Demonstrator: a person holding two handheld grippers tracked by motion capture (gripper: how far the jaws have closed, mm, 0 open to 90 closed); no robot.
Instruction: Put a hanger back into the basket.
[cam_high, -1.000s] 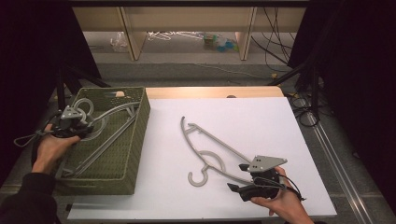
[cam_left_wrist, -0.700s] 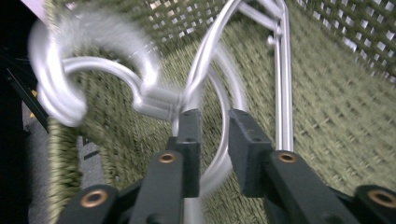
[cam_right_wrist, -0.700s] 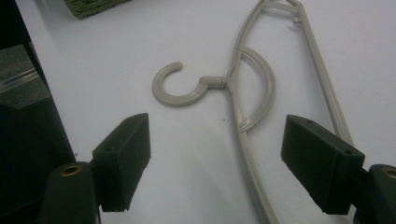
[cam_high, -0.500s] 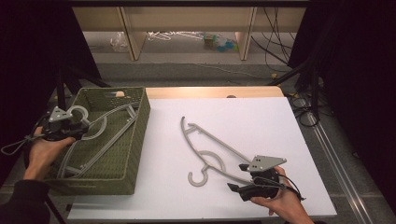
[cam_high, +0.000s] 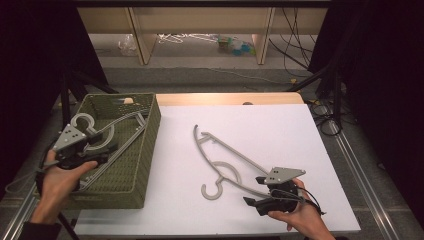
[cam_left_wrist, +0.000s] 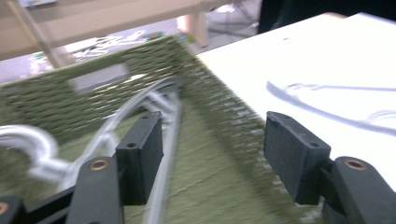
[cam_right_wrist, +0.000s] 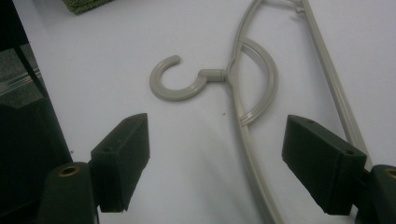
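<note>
We note one grey plastic hanger (cam_high: 227, 162) flat on the white table (cam_high: 300, 135), its hook (cam_right_wrist: 175, 84) curling toward the near edge. A second hanger (cam_high: 107, 137) lies inside the green woven basket (cam_high: 145, 150) at the table's left.

Left gripper (cam_high: 97, 159): hovers over the basket. Its jaws have just been opening and stand wide apart with nothing pressed between them; the basket hanger's bar runs below and past the left pad (cam_left_wrist: 140, 154), apparently released.

Right gripper (cam_high: 256, 191): low beside the table hanger's near arm, jaws spread wide, gripping nothing. In the right gripper view the hanger's arm (cam_right_wrist: 247, 158) runs up between the two pads, untouched.

Handling, as we judge it: thin moulded plastic, light, stiff but a little springy; smooth and somewhat slick, so it may skate on the table or swing if held off-centre. Best hold looks like the neck by the hook, where the inner arc braces the frame.

Textures: the basket is coarse, ribbed weave with a cut-out handle; the table is matte and plain.
</note>
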